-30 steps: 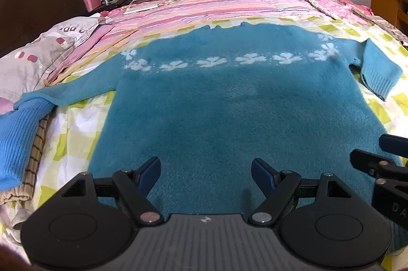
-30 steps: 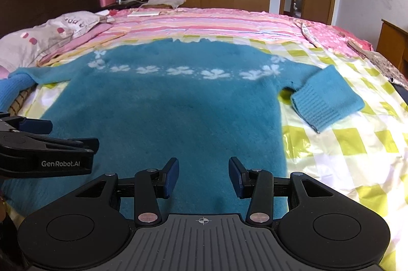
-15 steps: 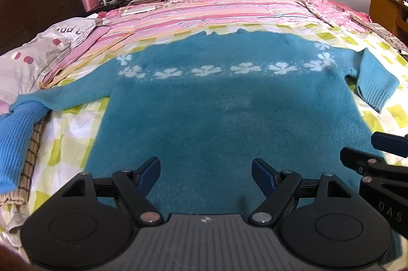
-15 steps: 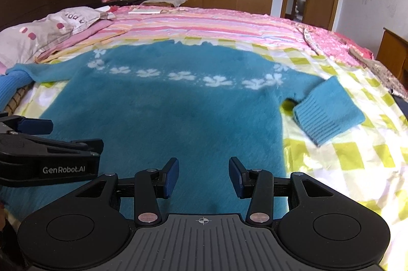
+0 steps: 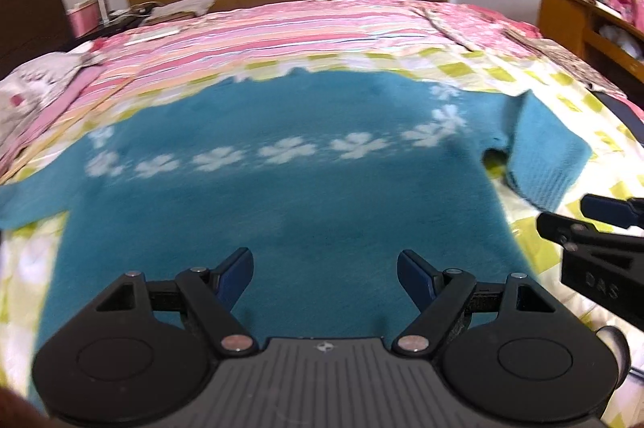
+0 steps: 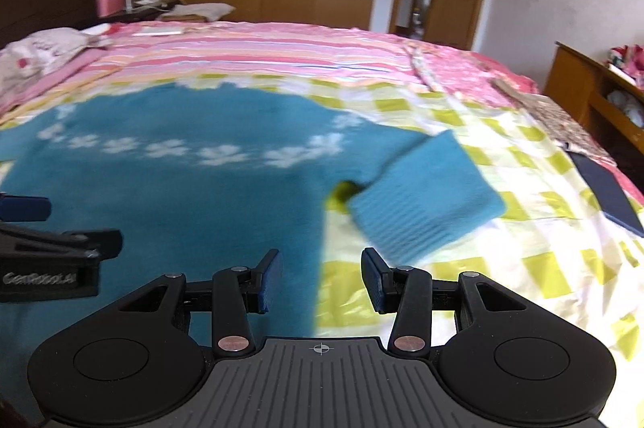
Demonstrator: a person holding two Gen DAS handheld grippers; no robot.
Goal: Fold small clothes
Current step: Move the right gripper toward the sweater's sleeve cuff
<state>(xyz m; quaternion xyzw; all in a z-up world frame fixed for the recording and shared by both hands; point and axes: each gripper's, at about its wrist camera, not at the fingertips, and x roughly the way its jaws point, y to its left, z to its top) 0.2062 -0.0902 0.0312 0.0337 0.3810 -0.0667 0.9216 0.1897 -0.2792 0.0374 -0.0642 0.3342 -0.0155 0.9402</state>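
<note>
A teal sweater (image 5: 290, 202) with a row of white flowers lies flat on the bed, hem toward me. It also shows in the right wrist view (image 6: 169, 186). Its right sleeve (image 6: 422, 198) is folded back, ribbed cuff toward me. My left gripper (image 5: 325, 267) is open and empty above the sweater's lower middle. My right gripper (image 6: 321, 273) is open and empty above the sweater's right side edge, close to the folded cuff. Each gripper shows at the edge of the other's view.
The bed has a yellow-checked sheet (image 6: 503, 267) and a pink striped quilt (image 5: 281, 33) behind. Pillows (image 6: 36, 53) lie at the left by the dark headboard. A dark flat object (image 6: 607, 190) lies at the right. A wooden cabinet (image 5: 591, 25) stands at the right.
Both grippers have shifted to the right across the sweater. The right gripper now sits over the sweater's right edge, and the folded cuff is closer to it.
</note>
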